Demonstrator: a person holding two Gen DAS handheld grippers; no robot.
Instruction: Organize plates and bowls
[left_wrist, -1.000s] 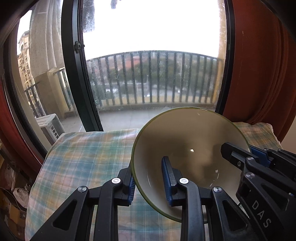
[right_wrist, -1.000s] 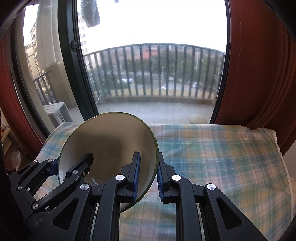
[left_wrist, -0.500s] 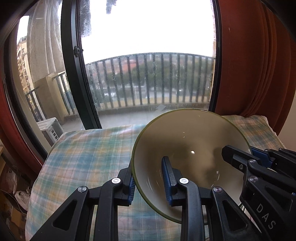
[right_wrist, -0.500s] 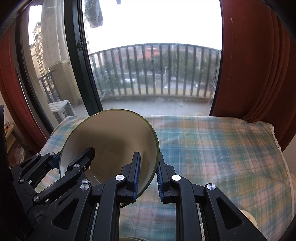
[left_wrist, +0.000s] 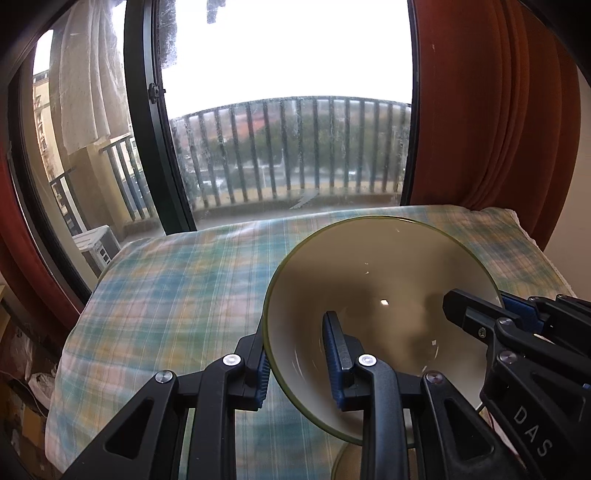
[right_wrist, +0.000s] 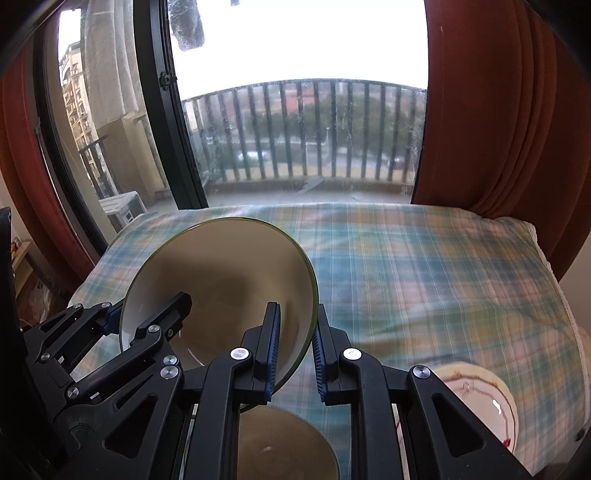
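Bowl (right_wrist: 221, 280), clamped by both the left gripper (left_wrist: 295, 365) and the right gripper (right_wrist: 293, 354), hangs tilted just above a second bowl (right_wrist: 284, 443) nearer, below.

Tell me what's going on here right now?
Both hand-held grippers carry one bowl above the plaid-covered table. The left hand-held gripper is shut on one side of its rim, the right hand-held gripper on the other. A second bowl sits on the table just below them, and a patterned plate lies to its right.
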